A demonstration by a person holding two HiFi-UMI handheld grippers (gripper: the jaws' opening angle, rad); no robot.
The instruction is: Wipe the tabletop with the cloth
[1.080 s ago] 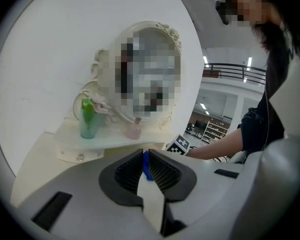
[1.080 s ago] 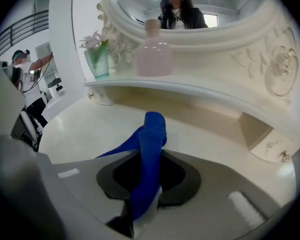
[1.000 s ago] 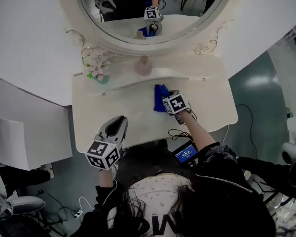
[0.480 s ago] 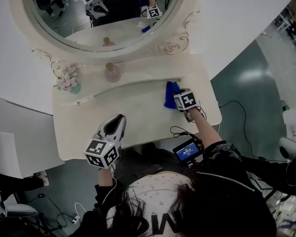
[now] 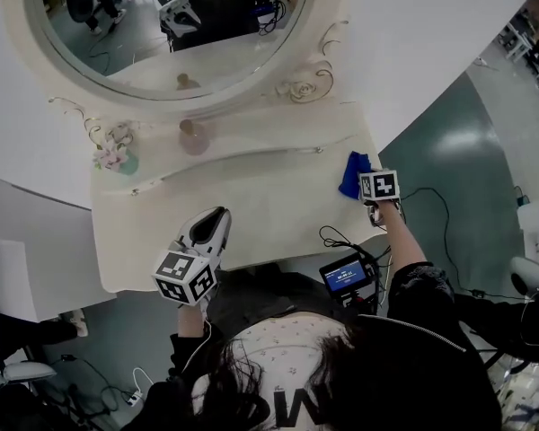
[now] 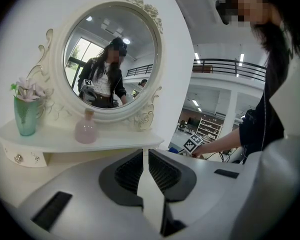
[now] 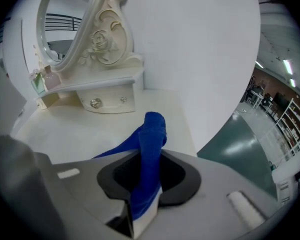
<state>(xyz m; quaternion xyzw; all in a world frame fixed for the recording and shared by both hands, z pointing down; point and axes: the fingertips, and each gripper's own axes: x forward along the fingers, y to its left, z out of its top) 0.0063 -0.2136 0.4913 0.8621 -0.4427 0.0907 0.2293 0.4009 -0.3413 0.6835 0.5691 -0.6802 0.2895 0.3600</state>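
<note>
Cloth (image 7: 153, 130) (blue, fleecy) bunches in right claw (image 7: 147, 180).

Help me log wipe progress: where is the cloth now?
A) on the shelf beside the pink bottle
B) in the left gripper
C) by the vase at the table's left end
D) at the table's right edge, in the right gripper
D: the cloth is clamped between the jaws of the right gripper, at the right edge of the table.

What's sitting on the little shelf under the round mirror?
A pink bottle and a green vase of flowers stand on the shelf. Nothing else shows on it. The bits of shelf right beneath those two are covered.
</note>
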